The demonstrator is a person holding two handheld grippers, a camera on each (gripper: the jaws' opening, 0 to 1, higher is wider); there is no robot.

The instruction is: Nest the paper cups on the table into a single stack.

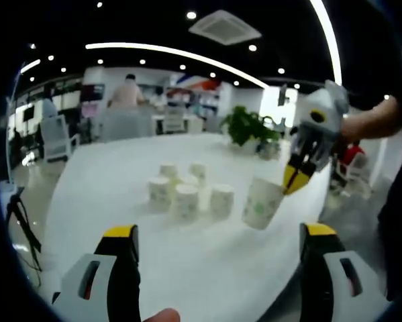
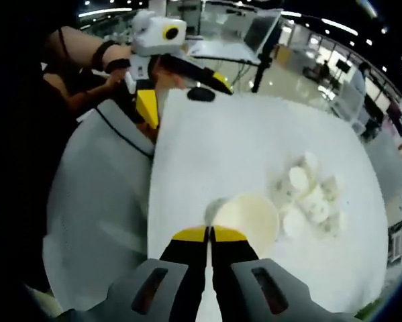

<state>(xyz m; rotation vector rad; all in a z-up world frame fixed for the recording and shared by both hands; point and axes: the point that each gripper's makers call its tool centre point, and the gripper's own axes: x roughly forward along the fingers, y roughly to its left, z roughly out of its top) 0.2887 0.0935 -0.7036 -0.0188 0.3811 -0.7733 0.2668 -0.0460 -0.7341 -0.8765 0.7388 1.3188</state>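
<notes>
In the left gripper view, the left gripper [image 1: 217, 245] is held with its jaws wide apart and empty above the white round bench [image 1: 187, 268]. Beyond it, a white paper cup with green print [image 1: 262, 203] is held tilted above the bench, pinched at its rim by the closed jaws of the right gripper [image 1: 290, 181]. Farther on, a cluster of six upright white paper cups [image 1: 184, 190] stands near the bench's middle.

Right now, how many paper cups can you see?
6: five upside down in a cluster on the white table, one cup lifted by its rim in the right claw. Others may hide behind.
</notes>
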